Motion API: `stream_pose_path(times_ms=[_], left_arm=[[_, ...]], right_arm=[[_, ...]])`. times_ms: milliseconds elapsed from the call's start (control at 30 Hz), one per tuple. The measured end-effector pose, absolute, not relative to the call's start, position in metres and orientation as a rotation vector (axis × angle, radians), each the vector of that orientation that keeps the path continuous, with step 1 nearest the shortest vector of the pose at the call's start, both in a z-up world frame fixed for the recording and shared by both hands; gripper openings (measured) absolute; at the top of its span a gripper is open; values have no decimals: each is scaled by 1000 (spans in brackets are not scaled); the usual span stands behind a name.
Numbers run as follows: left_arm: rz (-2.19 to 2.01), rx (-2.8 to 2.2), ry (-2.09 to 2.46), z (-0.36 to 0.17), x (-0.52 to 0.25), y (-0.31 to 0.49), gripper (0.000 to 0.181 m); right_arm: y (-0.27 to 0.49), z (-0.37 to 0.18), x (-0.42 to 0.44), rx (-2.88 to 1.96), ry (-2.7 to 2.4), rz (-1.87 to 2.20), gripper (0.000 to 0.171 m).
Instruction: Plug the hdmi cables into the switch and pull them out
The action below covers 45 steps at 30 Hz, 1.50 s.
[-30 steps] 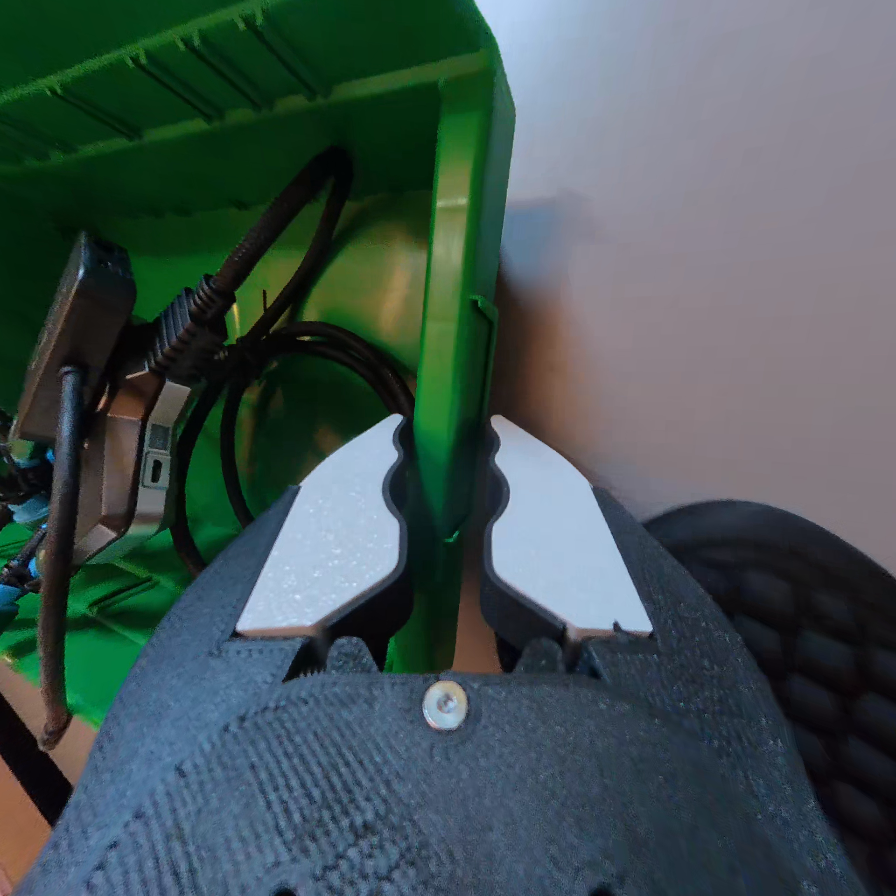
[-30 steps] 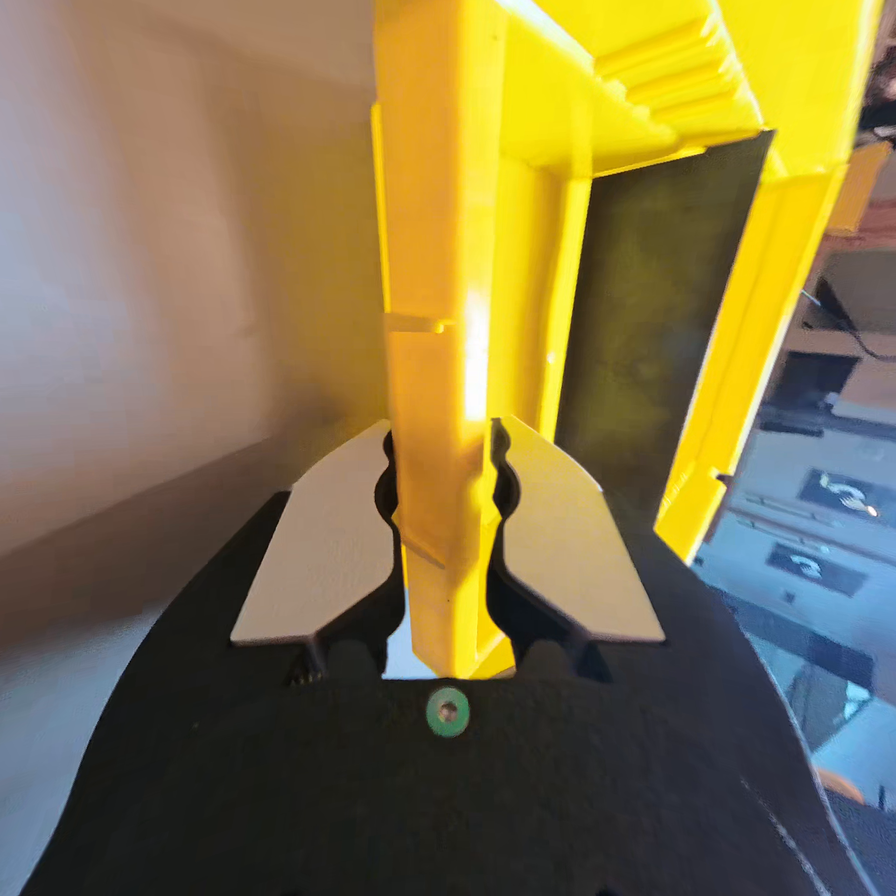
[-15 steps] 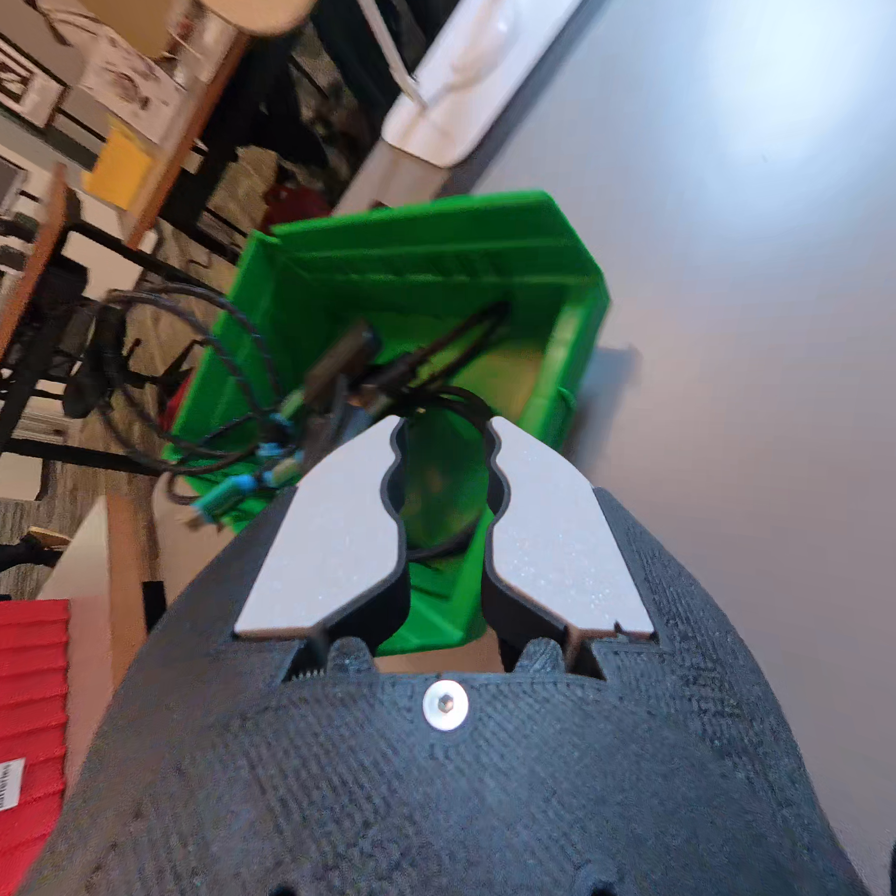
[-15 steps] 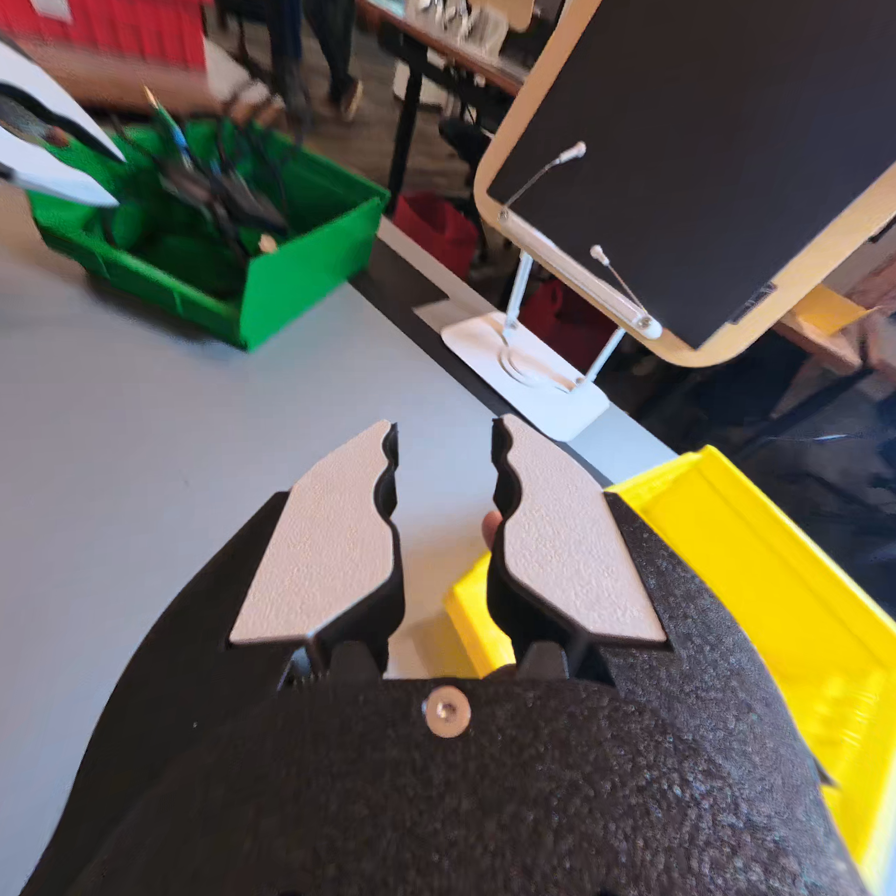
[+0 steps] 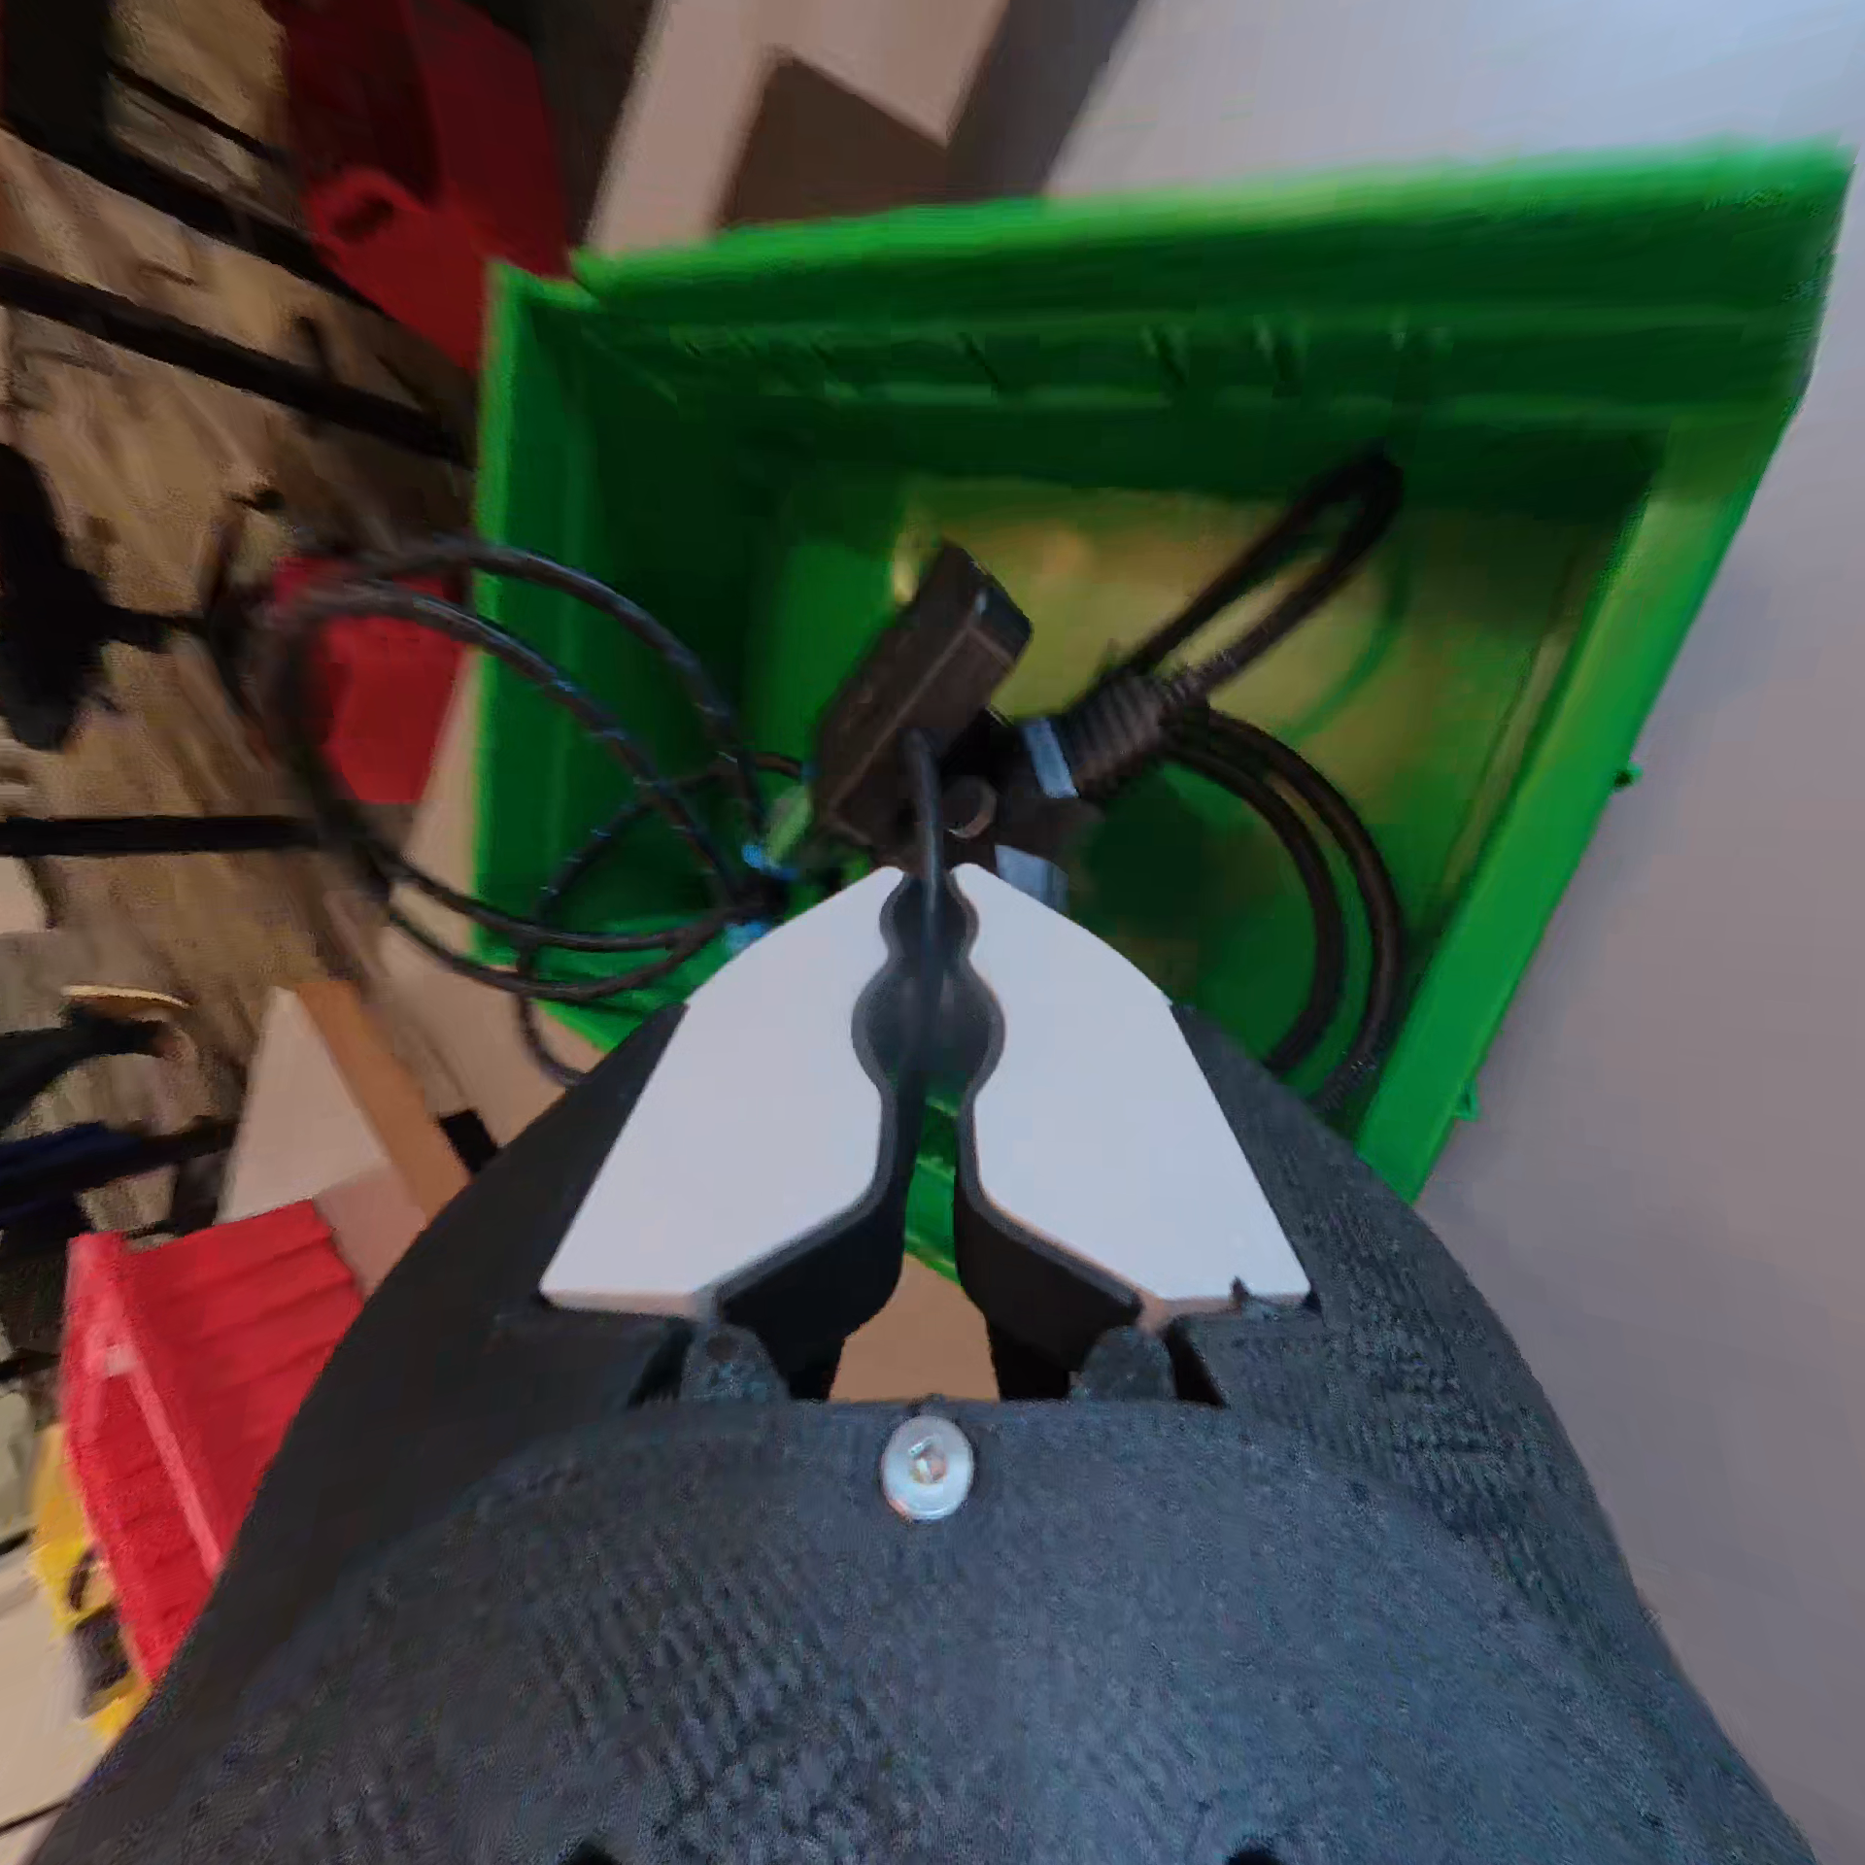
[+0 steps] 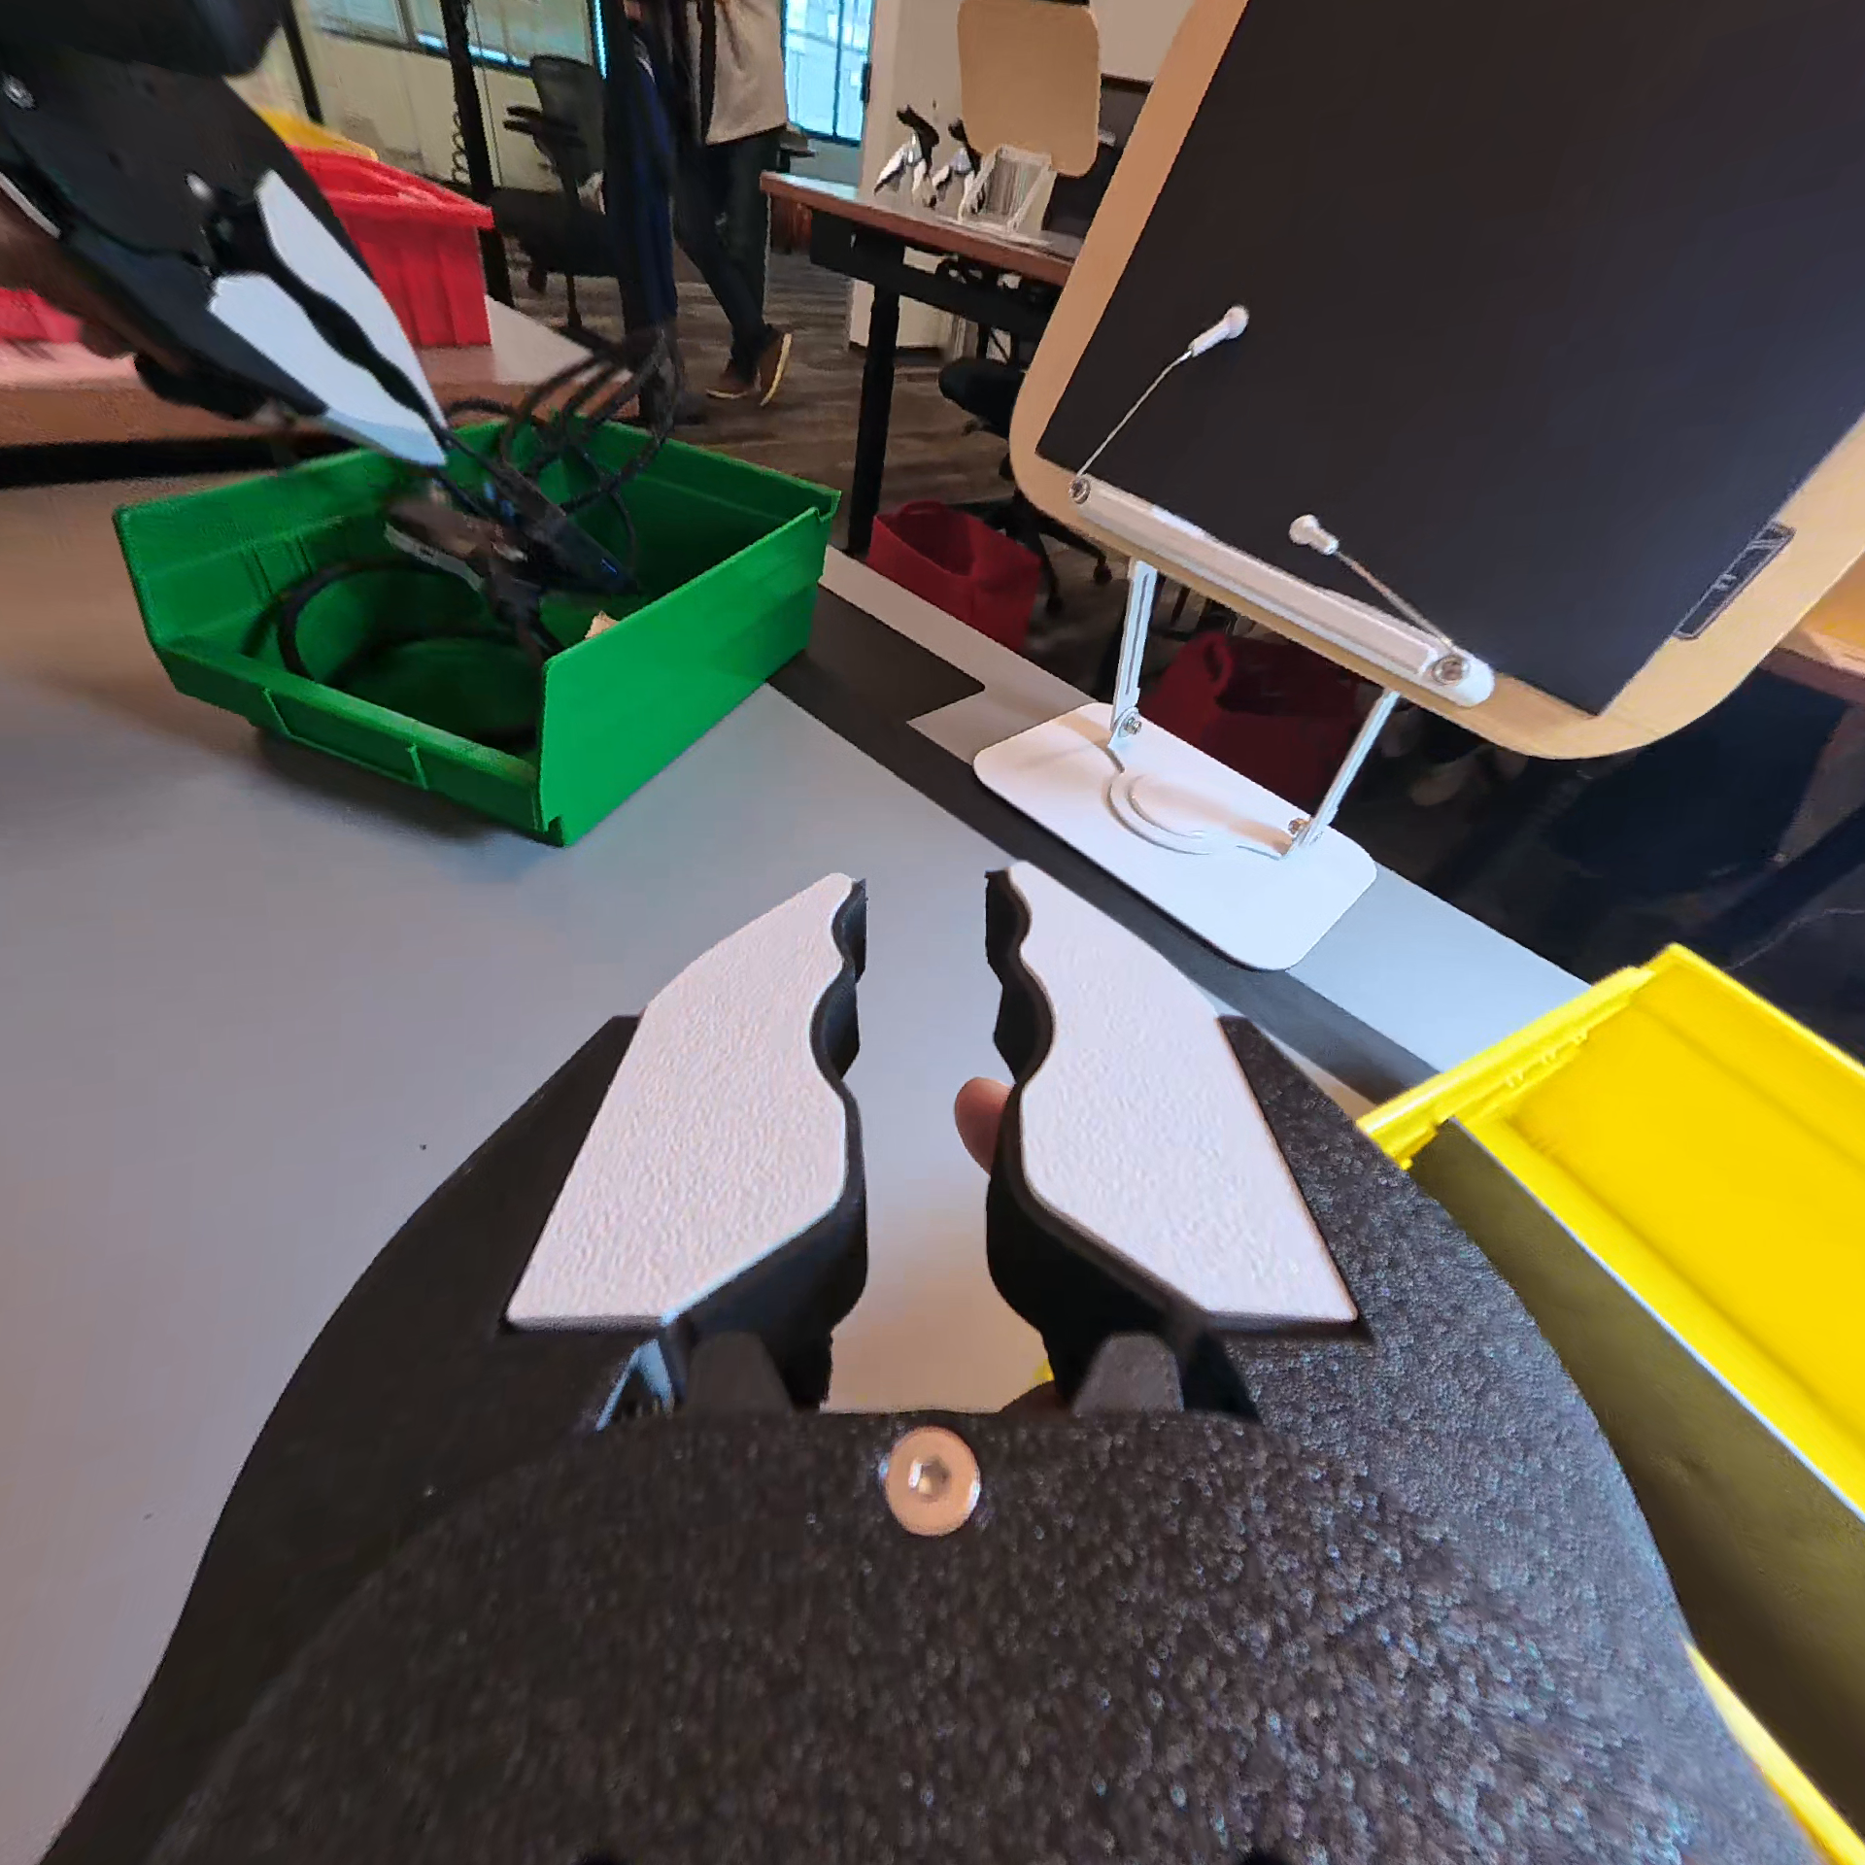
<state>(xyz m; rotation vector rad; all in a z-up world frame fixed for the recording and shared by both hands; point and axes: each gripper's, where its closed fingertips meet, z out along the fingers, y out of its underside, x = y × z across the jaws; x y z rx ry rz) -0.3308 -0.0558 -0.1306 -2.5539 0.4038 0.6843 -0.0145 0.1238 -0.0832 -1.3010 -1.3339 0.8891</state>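
A green bin (image 5: 1110, 232) holds a black switch box (image 5: 923, 686), a thick braided hdmi cable (image 5: 1262, 585) with its plug (image 5: 1120, 727) at the switch, and several thin black cables (image 5: 565, 656) looping out over the left wall. My left gripper (image 5: 926, 878) is shut on a thin black cable (image 5: 923, 797) that runs up to the switch. In the right wrist view the left gripper (image 6: 429, 449) hangs over the green bin (image 6: 646, 696). My right gripper (image 6: 923, 888) is open and empty above the grey table (image 6: 303, 1009).
A yellow bin (image 6: 1665, 1140) stands at the right beside my right gripper. A black board on a white stand (image 6: 1191, 838) stands at the table's far edge. Red bins (image 5: 192, 1342) lie off the table to the left. People stand in the background. Across from one pair of fingers to the other is roughly 35 centimetres.
Both grippers let go of the bin walls. The left gripper moved over the green bin and shut on a thin cable. The right gripper drew back from the yellow bin, open.
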Motion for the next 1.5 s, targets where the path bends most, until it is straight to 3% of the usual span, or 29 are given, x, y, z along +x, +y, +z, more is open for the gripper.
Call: stream_pose_path(times_ms=[200,333,533,633,667,700,867,1033,1200,1267,1333,1500], left_arm=[[814,-2170,418,-20,-311,-32,4],[623,-1852,474,55,-237,-19,4],[186,-1487,602,104,-97,-8,4],[18,-1379,648,94,-48,-1,4],[-22,-1360,661,86,-37,2,4],[-58,-1350,665,77,-31,6,4],[-147,-1531,632,20,-57,30,8],[-23,-1696,751,-18,-64,29,39],[310,-1689,1019,-47,-35,40,49],[433,-1699,1169,-69,-28,42,44],[401,-1636,1278,-77,-14,36,17],[242,-1554,1273,-58,-11,18,14]], right_arm=[[125,-62,-9,-1257,-1270,958,20],[107,-45,-14,-1160,-1296,1016,22],[51,-5,-30,-997,-1359,1336,50],[19,12,-23,-936,-1377,1648,59],[13,14,-18,-908,-1384,1710,47],[15,14,-16,-898,-1370,1697,23],[53,-18,-12,-922,-1507,1133,12],[101,-50,-7,-911,-1609,420,12],[75,-92,-20,-861,-1839,342,12],[59,-95,-25,-825,-1880,383,12],[55,-98,-24,-800,-1917,359,12],[38,-75,-21,-706,-1848,495,13]])
